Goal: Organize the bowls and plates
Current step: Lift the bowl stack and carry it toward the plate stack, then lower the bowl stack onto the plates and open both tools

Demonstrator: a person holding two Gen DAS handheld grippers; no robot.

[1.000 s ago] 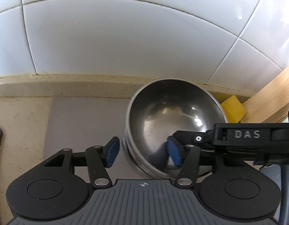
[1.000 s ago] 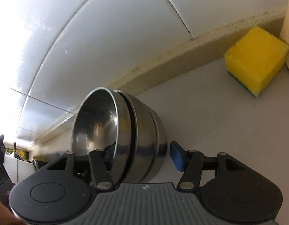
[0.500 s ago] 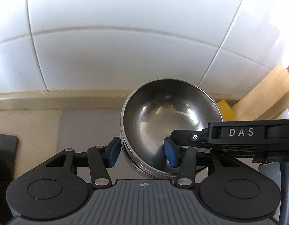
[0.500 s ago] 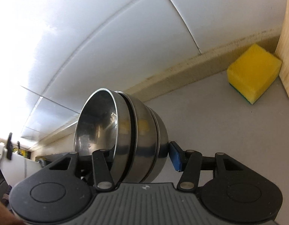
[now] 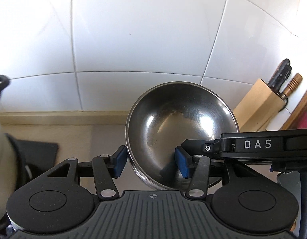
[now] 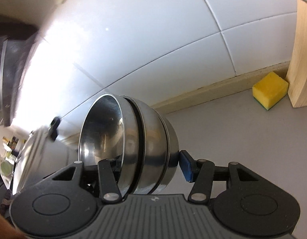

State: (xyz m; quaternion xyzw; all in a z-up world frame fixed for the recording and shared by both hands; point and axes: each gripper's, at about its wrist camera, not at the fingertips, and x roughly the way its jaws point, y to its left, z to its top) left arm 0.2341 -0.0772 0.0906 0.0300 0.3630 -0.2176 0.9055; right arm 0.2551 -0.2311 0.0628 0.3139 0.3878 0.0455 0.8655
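A nested stack of three steel bowls (image 5: 181, 123) hangs in the air, tilted, held between both grippers. My left gripper (image 5: 151, 162) has one blue pad (image 5: 119, 161) against the outside of the stack's near wall and the other inside the top bowl; its jaws are opening slightly while still on the wall. In the right wrist view the bowl stack (image 6: 149, 139) lies on its side. My right gripper (image 6: 151, 163) is shut on it, one pad (image 6: 185, 167) on the outer bowl, the other hidden inside. The right gripper's black finger (image 5: 253, 144) reaches into the bowl from the right.
A white tiled wall rises close behind. A wooden knife block (image 5: 259, 107) stands at the right, a yellow sponge (image 6: 270, 89) beside it on the grey mat (image 6: 243, 135). A pot with a glass lid (image 6: 27, 155) sits at the left. A black mat (image 5: 33, 153) lies lower left.
Both grippers have risen with the bowl stack. The counter and sponge have sunk away below, and the knife block's top and the pot at the left have come into view.
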